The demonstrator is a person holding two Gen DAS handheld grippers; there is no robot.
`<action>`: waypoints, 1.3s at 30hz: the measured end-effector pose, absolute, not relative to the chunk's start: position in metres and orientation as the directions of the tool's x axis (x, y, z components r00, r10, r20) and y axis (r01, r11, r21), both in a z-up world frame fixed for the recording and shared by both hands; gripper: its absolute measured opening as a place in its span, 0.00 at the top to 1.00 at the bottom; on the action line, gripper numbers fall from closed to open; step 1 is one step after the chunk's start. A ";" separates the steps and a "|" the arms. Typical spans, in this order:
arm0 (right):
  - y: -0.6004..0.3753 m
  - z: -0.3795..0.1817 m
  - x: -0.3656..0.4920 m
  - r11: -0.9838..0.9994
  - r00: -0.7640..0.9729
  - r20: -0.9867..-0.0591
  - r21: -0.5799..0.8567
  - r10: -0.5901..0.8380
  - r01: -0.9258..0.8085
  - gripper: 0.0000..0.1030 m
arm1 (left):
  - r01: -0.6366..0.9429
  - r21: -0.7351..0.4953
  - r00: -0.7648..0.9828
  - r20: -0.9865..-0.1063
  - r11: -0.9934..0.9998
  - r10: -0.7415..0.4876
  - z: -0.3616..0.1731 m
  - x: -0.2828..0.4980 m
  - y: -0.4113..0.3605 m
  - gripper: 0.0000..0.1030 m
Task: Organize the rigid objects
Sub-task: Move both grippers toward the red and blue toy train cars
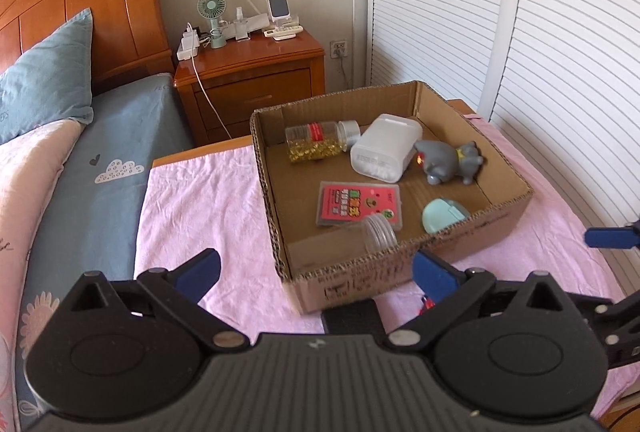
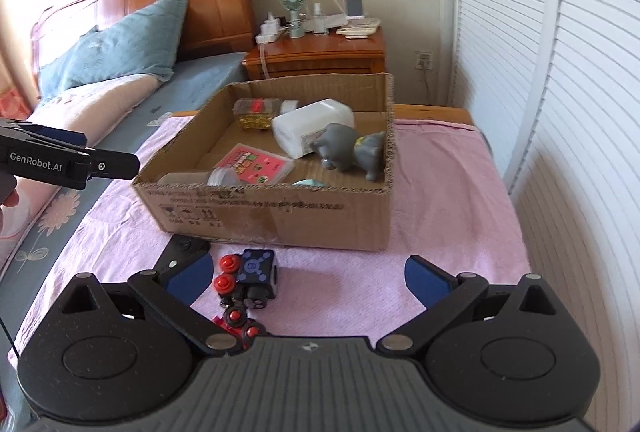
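Observation:
A cardboard box [image 1: 404,264] [image 2: 276,216] stands on the pink cloth [image 1: 208,200]. It holds a bottle of yellow capsules [image 1: 314,142], a white container [image 1: 386,146], a grey toy animal [image 1: 450,160], a red card pack [image 1: 358,204], a teal disc [image 1: 442,214] and a clear jar [image 1: 380,230]. A black and red toy train [image 2: 248,284] lies on the cloth in front of the box, just ahead of my right gripper [image 2: 308,276], near its left finger. Both grippers are open and empty. My left gripper [image 1: 316,270] hovers before the box's near wall.
A black flat object [image 2: 182,246] lies beside the train. A wooden nightstand [image 1: 256,72] with a fan and chargers stands behind. The bed with a blue pillow [image 1: 44,72] is on the left. White louvred doors [image 1: 520,32] run along the right.

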State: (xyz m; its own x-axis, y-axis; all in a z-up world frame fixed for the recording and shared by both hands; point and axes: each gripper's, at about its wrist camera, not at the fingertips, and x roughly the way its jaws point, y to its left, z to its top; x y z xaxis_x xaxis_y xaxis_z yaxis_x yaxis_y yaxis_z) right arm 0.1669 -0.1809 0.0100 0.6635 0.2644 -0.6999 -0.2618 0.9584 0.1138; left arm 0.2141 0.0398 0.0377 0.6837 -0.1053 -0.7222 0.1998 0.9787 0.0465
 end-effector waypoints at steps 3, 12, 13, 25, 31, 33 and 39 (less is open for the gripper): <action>-0.177 -0.006 0.163 0.948 0.630 -0.726 0.098 0.276 -0.303 0.00 | 0.206 0.029 0.675 -0.728 0.978 -0.120 0.029 0.202 0.041 0.01; -0.150 -0.036 0.146 0.921 0.566 -0.777 0.045 0.276 -0.387 0.00 | 0.220 0.046 0.660 -0.742 0.974 -0.114 0.002 0.177 0.044 0.01; -0.147 -0.037 0.146 0.920 0.566 -0.777 0.042 0.275 -0.390 0.00 | 0.221 0.048 0.660 -0.742 0.974 -0.114 0.001 0.176 0.045 0.01; -0.114 -0.066 0.165 0.944 0.573 -0.796 -0.008 0.194 -0.331 0.00 | 0.260 0.056 0.666 -0.733 0.964 -0.137 -0.007 0.175 0.042 0.01; -0.127 -0.069 0.165 0.956 0.573 -0.802 -0.010 0.168 -0.293 0.00 | 0.284 0.052 0.655 -0.740 0.958 -0.154 -0.010 0.179 0.037 0.01; -0.133 -0.070 0.163 0.959 0.571 -0.808 -0.023 0.149 -0.282 0.00 | 0.291 0.049 0.650 -0.743 0.955 -0.159 -0.012 0.181 0.035 0.01; -0.153 -0.071 0.156 0.968 0.587 -0.804 -0.060 0.099 -0.245 0.00 | 0.325 0.035 0.629 -0.754 0.945 -0.188 -0.016 0.184 0.027 0.01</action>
